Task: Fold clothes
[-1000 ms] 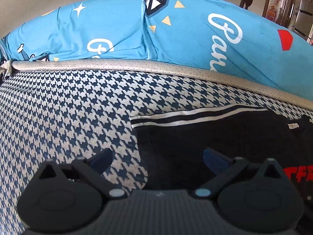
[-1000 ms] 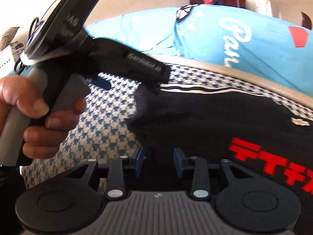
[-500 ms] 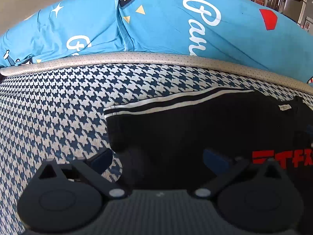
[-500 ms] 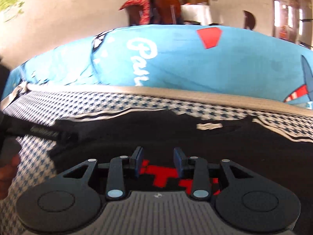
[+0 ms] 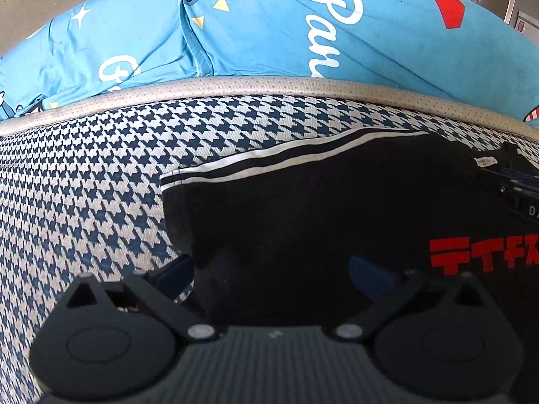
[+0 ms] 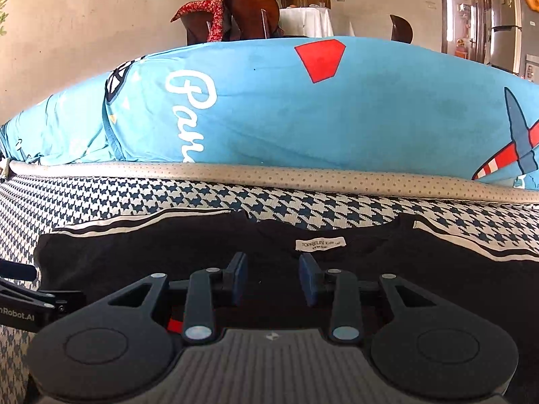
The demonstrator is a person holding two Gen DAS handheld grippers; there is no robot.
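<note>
A black T-shirt (image 5: 320, 208) lies flat on the houndstooth surface (image 5: 84, 185), with white stripes along its sleeve edge (image 5: 269, 158) and red lettering (image 5: 485, 256) on the chest. My left gripper (image 5: 273, 276) is open wide, low over the shirt's left sleeve, whose side edge runs between the fingers. My right gripper (image 6: 273, 279) is open with a narrower gap, hovering just in front of the collar and its white label (image 6: 320, 244). Nothing is held by either. The left gripper's body (image 6: 20, 289) shows at the right wrist view's left edge.
A big blue printed quilt (image 6: 303, 107) is heaped along the far side behind a beige piped edge (image 6: 269, 175). Beyond it stand wooden chairs (image 6: 252, 13), a table with a white cloth (image 6: 306, 22) and a fridge (image 6: 505, 17). Bare houndstooth fabric lies left of the shirt.
My right gripper has swung right, from the left sleeve to the collar. My left gripper has moved right and closer over the sleeve. The hand holding it has left the right view.
</note>
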